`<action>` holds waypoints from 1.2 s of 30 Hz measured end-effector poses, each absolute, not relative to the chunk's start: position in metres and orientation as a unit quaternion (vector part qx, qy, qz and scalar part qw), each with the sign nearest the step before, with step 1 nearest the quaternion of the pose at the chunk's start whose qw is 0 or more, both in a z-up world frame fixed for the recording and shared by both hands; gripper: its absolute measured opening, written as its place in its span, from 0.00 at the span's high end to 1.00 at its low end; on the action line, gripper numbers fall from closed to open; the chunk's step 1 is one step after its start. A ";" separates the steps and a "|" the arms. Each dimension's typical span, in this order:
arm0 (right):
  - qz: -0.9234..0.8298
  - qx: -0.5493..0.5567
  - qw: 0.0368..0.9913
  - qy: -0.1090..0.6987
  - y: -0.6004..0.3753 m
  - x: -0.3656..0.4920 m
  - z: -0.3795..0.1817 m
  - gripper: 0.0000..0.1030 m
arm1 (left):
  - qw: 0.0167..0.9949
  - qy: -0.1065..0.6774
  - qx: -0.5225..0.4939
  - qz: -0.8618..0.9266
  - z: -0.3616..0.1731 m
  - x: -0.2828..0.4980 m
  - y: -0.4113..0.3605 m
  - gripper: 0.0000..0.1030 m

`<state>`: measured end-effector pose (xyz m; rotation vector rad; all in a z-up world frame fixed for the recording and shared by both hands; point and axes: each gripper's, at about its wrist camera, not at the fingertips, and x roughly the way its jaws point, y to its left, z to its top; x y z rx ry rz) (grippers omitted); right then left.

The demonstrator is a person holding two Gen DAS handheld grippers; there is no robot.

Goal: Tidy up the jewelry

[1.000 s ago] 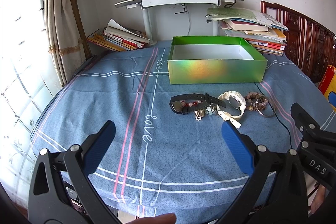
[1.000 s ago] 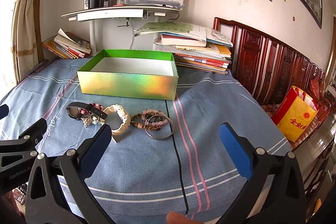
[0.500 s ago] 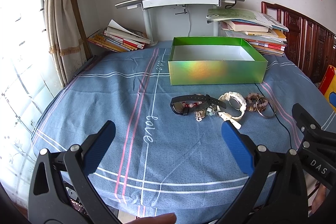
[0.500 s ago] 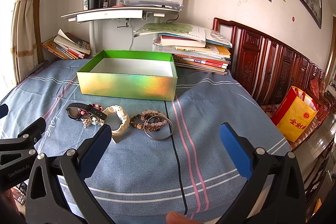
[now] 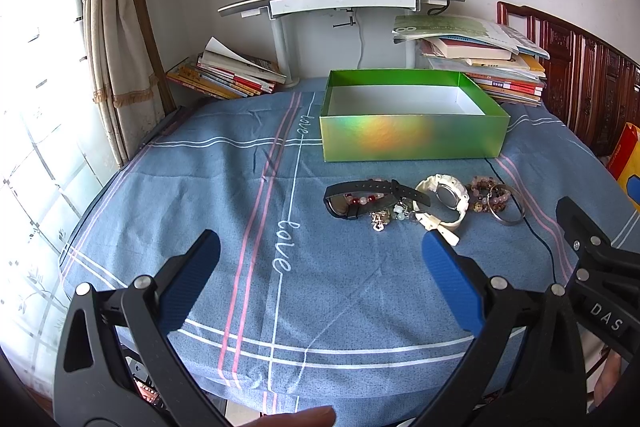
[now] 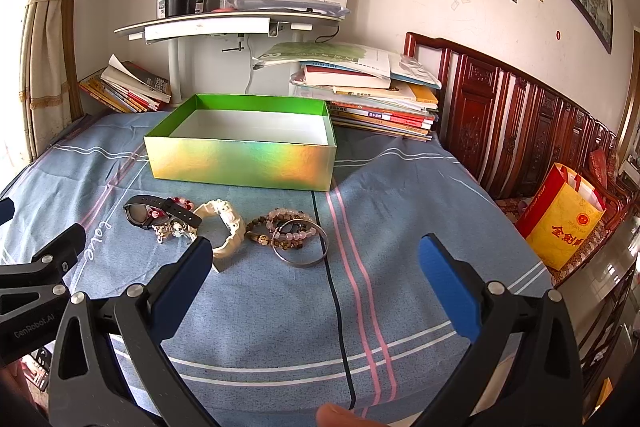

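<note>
Jewelry laid out before an empty green box

We hold the left gripper point(image 5: 320, 259) and right gripper point(image 6: 316, 263) with fingers apart above the cloth point(image 5: 200, 187); watches point(image 6: 224, 227) and bracelets point(image 6: 288, 231) lie just before the box point(image 6: 240, 163), books point(image 6: 380, 95) behind.

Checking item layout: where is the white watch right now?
The white watch lies on the blue cloth in front of the green box, between the black watch and the bead bracelets.
</note>
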<state>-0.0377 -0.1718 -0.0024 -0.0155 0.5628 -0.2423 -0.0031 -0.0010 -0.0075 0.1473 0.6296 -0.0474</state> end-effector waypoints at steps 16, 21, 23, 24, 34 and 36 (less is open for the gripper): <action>-0.102 0.003 0.909 0.403 -0.231 0.004 -0.049 0.03 | 0.892 0.443 0.059 -0.067 -0.054 0.049 0.011 0.19; -0.059 0.072 0.903 0.420 -0.245 0.023 -0.052 0.32 | 0.889 0.451 0.025 -0.074 -0.055 0.083 0.021 0.30; -0.054 0.066 0.908 0.411 -0.238 0.034 -0.047 0.35 | 0.892 0.444 0.028 -0.072 -0.052 0.098 0.018 0.30; -0.047 0.061 0.910 0.408 -0.231 0.040 -0.044 0.36 | 0.894 0.442 0.034 -0.072 -0.052 0.104 0.015 0.29; 0.049 -0.011 0.882 0.468 -0.155 0.110 -0.067 0.71 | 0.877 0.473 0.075 -0.042 -0.072 0.157 -0.001 0.24; 0.048 -0.008 0.882 0.469 -0.153 0.113 -0.071 0.80 | 0.871 0.484 0.063 -0.056 -0.078 0.163 0.002 0.46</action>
